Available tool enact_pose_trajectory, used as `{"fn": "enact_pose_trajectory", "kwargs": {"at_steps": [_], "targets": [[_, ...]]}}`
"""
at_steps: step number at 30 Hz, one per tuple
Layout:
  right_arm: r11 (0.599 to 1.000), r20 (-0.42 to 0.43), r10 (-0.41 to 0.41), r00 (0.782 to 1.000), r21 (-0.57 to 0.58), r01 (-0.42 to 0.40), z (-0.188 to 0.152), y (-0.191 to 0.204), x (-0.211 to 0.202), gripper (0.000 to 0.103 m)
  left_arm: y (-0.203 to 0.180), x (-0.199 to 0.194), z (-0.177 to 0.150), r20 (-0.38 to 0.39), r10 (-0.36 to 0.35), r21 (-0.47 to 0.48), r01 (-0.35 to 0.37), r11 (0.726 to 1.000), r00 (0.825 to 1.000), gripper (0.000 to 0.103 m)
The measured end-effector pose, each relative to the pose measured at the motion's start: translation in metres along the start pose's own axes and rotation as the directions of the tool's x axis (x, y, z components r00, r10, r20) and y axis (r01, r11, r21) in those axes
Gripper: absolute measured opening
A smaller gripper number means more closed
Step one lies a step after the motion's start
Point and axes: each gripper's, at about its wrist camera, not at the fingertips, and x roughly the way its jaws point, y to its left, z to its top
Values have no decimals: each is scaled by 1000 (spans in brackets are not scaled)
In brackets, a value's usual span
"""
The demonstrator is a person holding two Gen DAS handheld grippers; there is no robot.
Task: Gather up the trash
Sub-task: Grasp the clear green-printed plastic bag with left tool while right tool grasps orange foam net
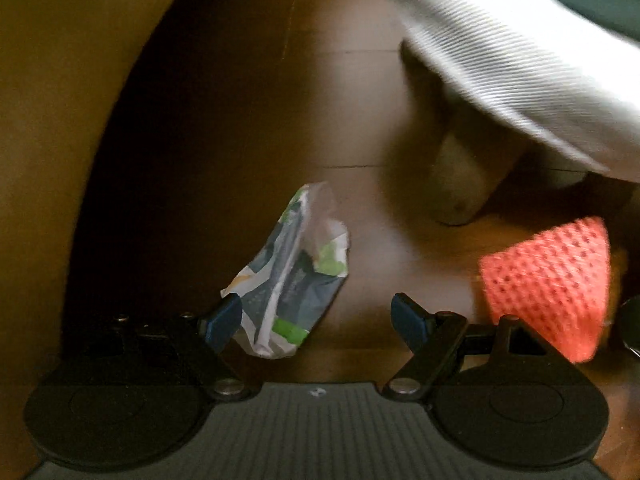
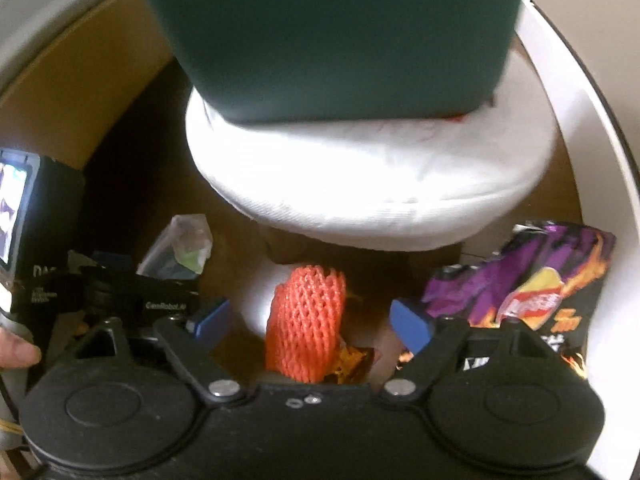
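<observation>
While both grippers stand with jaws apart, the left gripper (image 1: 316, 320) frames a crumpled wrapper (image 1: 290, 280) on the wooden floor (image 1: 240, 120), the right gripper (image 2: 310, 320) an orange foam net (image 2: 306, 324) beside a purple chip bag (image 2: 528, 280).

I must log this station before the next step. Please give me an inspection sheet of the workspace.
Surface: brown wooden floor, dim.
Job's things: crumpled green-and-white wrapper between the left claw's fingers, touching one pad, not pinched; orange foam fruit net between the right claw's fingers, not pinched; purple chip bag to its right.
Clutter: small gold wrapper under the net.
Grippers: left claw open; right claw open.
Cables: nothing seen.
Surroundings: dark green bin on a white round stool; stool leg; white wall.
</observation>
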Motion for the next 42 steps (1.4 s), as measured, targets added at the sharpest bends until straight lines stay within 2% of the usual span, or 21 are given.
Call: {"fn": "enact_pose_trajectory", "kwargs": {"at_steps": [3, 5, 8, 11, 12, 13, 15, 17, 18, 20, 23, 28, 32, 36, 38, 42], "targets": [[999, -22, -26, 999, -24, 26, 1, 8, 21, 85, 14, 12, 3, -37, -25, -48, 23, 999, 999, 81], [998, -44, -52, 998, -25, 51, 2, 10, 36, 80, 21, 23, 4, -68, -37, -95, 30, 995, 997, 81], [996, -69, -88, 994, -18, 87, 2, 11, 53, 77, 31, 31, 7, -96, -66, -164, 49, 985, 993, 81], [993, -88, -115, 989, -33, 112, 0, 14, 62, 68, 35, 36, 6, -110, -68, -180, 47, 982, 992, 79], [991, -93, -131, 987, -46, 128, -1, 14, 66, 60, 34, 37, 5, -112, -65, -175, 45, 984, 991, 70], [988, -96, -149, 984, -62, 144, -3, 15, 68, 46, 35, 38, 5, -119, -56, -171, 35, 985, 991, 57], [984, -90, -163, 982, -79, 157, -5, 15, 67, 36, 36, 36, 5, -126, -39, -172, 17, 985, 991, 42], [985, -79, -160, 984, -77, 154, -7, 13, 63, 23, 37, 37, 4, -124, -20, -163, -1, 987, 992, 33], [987, -74, -152, 986, -69, 147, -8, 11, 60, 14, 37, 35, 3, -116, -16, -159, -3, 987, 993, 25], [989, -55, -139, 989, -53, 136, -9, 8, 50, 11, 38, 32, 0, -103, -21, -162, 4, 987, 994, 21], [996, -14, -90, 996, -20, 89, -14, 1, 26, 10, 37, 25, -6, -91, -30, -166, 15, 986, 995, 18], [1000, 46, -26, 999, 3, 26, -25, -5, -13, 10, 40, 1, -24, -64, -114, -200, 100, 975, 991, 18], [1000, 91, -13, 996, 20, 11, -36, -11, -46, 10, 39, -18, -34, -54, -151, -178, 140, 974, 987, 17], [998, 134, 4, 991, 65, -12, -40, -20, -80, 10, 35, -53, -43, -43, -152, -137, 145, 980, 987, 17], [995, 156, 12, 988, 91, -27, -40, -18, -88, 10, 35, -76, -44, -27, -177, -137, 171, 976, 984, 17], [998, 202, 5, 979, 61, -18, -38, -12, -128, 10, 32, -129, -37, 36, -185, -127, 188, 974, 982, 17]]}}
